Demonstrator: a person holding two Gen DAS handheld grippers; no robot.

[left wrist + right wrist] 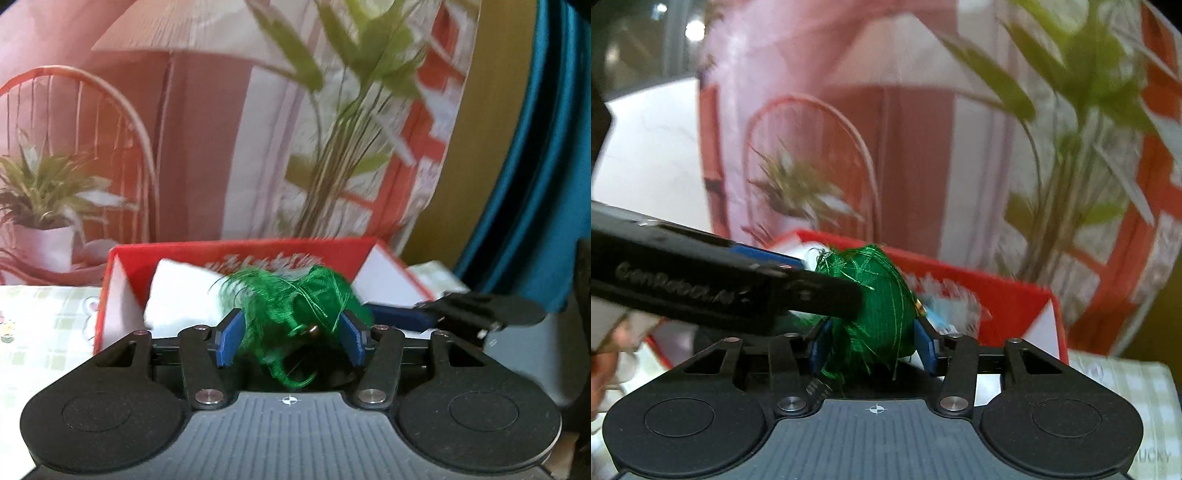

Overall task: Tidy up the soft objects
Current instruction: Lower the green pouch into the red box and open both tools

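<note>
Though blurred by motion, readable in both wrist views. Centre of the left wrist view: green ball of shiny thread (291,295), loose strands fraying out toward 10 and 2 o'clock, sitting between the blue pads of the left gripper (291,322). Jaws part-way apart and closed on the thread, with green fibres filling the gap from pad to pad.

Just behind the ball, toward 12 o'clock: open red cardboard box with white lining (240,246), holding a white folded cloth (177,295) at its 9 o'clock end. At 3 o'clock: right gripper (476,314), reaching in sideways toward the ball. At 9 o'clock: worktop under a pale green checked cloth (44,325).

Right wrist view: same ball at centre, rounder from this side, lodged between the right gripper's blue pads. Jaws closed on it, a pad against each flank. Left gripper entering from 9 o'clock, one black finger lying against the ball's near side. Red box behind, from 12 to 3 o'clock. Unclear whether the ball hangs over the box or just in front of it.
</note>
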